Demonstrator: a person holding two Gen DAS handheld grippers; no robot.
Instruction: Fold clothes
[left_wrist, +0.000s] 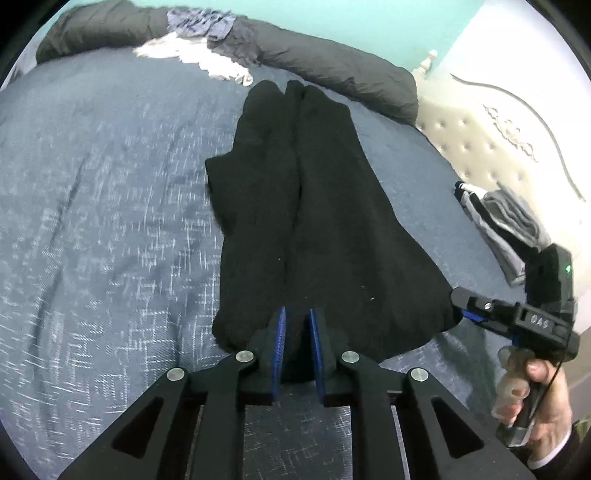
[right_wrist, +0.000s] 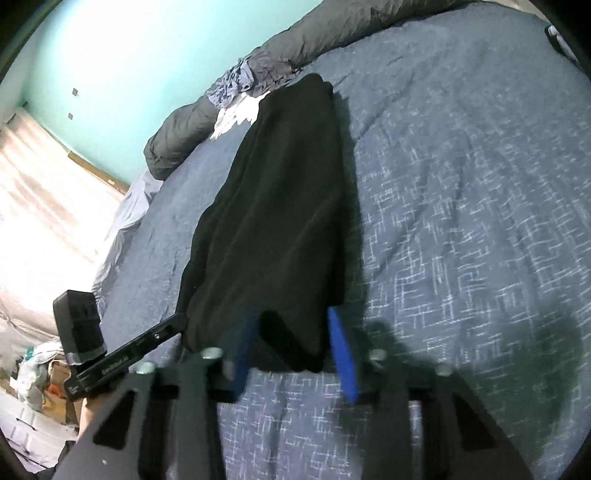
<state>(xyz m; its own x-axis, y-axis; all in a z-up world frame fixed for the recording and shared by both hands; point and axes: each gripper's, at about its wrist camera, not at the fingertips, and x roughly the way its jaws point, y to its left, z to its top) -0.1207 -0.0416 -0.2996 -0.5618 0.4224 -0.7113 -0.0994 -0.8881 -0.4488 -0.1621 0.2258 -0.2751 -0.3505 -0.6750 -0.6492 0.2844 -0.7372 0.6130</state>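
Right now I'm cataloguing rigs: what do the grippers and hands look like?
Both grippers, left and right, have black linkage arms, silver pivot pins and blue fingers. The right one carries a black box with a green light and white lettering. The right hand shows a dark sleeve with a white cuff.

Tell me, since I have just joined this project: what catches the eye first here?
A long black knit garment stretches down the middle of the blue-grey patterned bedspread. The left gripper pinches its near edge, while the right gripper stands open around another corner. A crumpled pile of white and blue laundry lies at the far side.
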